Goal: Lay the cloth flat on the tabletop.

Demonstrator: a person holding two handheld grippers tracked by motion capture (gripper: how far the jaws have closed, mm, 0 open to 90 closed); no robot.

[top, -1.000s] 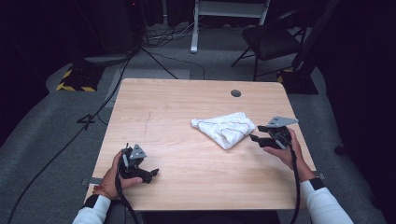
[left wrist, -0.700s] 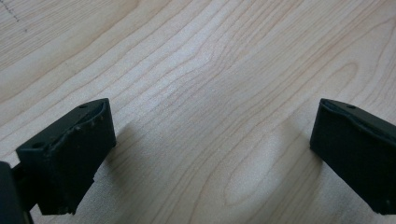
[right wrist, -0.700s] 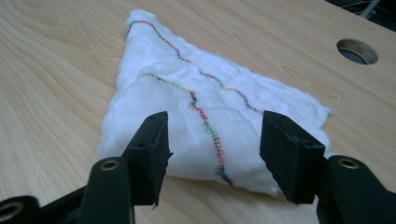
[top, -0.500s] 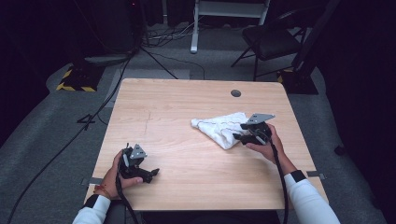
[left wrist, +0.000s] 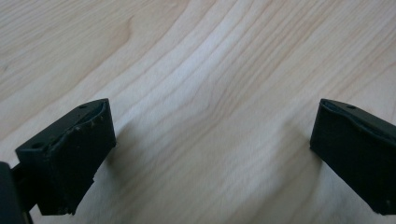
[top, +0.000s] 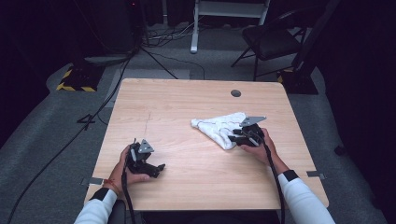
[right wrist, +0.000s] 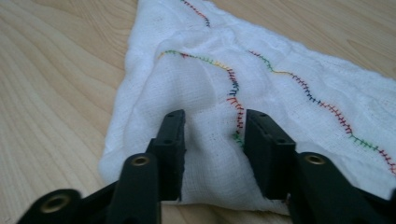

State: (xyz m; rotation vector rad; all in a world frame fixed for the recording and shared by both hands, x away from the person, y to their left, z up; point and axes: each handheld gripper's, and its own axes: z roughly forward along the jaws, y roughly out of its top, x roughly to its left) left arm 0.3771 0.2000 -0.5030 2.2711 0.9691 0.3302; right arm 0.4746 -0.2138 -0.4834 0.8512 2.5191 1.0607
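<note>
A white cloth (top: 217,127) with multicoloured stitching lies rumpled and folded on the right half of the wooden table (top: 187,102). My right gripper (top: 233,136) rests on the cloth's near right end. In the right gripper view its jaws (right wrist: 212,140) stand partly apart, pressed down into the cloth (right wrist: 289,88), with a soft fold bulging between them. They have just been closing around that fold. My left gripper (top: 156,170) lies low over bare wood at the front left. Its jaws (left wrist: 210,140) are wide open with nothing between them.
A round grommet hole (top: 236,93) sits near the table's far edge. Beyond the table stand a dark chair (top: 271,39) and a white frame (top: 229,14) on the grey floor, with cables (top: 154,51) and a black-and-yellow striped base (top: 74,86) at the left.
My right gripper has moved left and down onto the cloth's near end, and its jaws have narrowed around a fold. The left gripper has barely shifted.
</note>
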